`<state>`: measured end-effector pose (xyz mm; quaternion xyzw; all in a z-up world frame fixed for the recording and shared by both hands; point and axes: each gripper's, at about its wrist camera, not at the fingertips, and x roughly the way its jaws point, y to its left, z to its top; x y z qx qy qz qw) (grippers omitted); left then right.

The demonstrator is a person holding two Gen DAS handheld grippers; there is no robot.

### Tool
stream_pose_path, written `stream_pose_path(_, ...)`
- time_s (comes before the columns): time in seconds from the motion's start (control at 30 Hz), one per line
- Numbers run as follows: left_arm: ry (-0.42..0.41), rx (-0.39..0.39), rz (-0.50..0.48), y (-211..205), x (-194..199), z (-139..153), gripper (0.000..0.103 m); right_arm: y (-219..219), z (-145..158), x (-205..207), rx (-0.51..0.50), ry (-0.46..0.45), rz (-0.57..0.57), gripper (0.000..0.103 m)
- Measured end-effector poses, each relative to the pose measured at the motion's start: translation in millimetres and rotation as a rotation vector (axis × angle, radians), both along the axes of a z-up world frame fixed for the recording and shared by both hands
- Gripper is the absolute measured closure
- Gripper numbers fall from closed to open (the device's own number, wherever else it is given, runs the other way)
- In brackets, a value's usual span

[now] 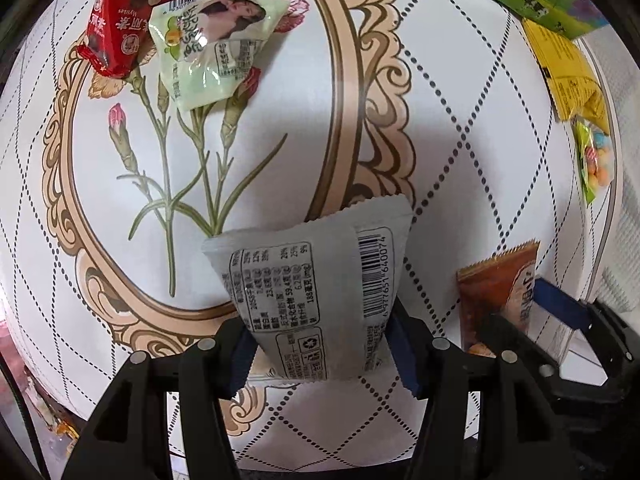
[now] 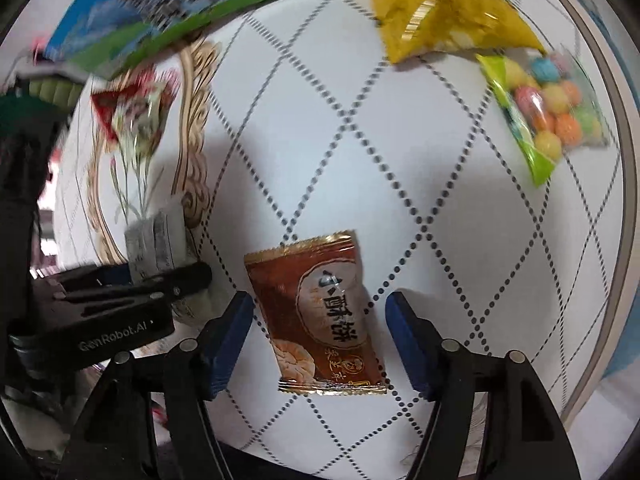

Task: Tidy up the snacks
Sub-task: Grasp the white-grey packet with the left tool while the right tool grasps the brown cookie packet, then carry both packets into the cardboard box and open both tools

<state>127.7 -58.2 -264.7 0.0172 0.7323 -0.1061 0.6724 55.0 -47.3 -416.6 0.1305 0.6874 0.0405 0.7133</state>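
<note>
Grey snack packet (image 1: 316, 292), lower centre of left view: light, soft, crinkly foil, pinched at its lower body by left gripper (image 1: 320, 354). Brown biscuit packet (image 2: 320, 316) lies flat between right gripper (image 2: 320, 344) pads, untouched; take mid-body, gently, likely brittle.

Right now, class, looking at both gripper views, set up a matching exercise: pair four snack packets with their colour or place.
Column one:
1. grey barcode packet
2. brown biscuit packet
3. clear bag of coloured candy balls
4. red wrapped snack

Column two:
A. beside the yellow packet
B. between the left gripper pads
C. partly overlapped by the pale green pouch
D. flat between the right gripper fingers, untouched

Pairs: 1-B, 2-D, 3-A, 4-C
</note>
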Motion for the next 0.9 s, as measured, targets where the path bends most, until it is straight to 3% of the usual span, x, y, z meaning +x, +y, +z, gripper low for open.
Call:
stream_pose_path(0.23,-0.003,-0.001,-0.002,2.8,-11.8,-7.3,0.051,29.1,-13.4,-9.8,-0.113,-0.033,0.090,0.028)
stream_pose_path(0.33,-0.003,-0.012,0.014,6.1,-10.6,-7.4,0.053,33.5,-15.8,-13.2,-0.147,-0.063,0.097,0.036)
stream_pose_path(0.37,-0.004,-0.016,0.022,8.4,-10.8,-6.4,0.055,36.4,-15.5,-18.3,-0.149,-0.072,0.096,0.044)
stream_pose_path(0.5,-0.031,-0.032,0.014,12.0,-13.1,7.4,0.058,33.4,-4.4,-22.2,-0.103,-0.091,0.074,0.046)
stream_pose_path(0.73,-0.098,-0.101,-0.008,14.4,-12.1,55.5,0.059,13.8,41.5,-17.9,0.043,-0.153,-0.008,0.046)
stream_pose_path(0.9,-0.198,-0.189,-0.012,15.8,7.2,124.4,0.059,-8.2,98.1,9.1,0.113,-0.263,-0.041,0.046)
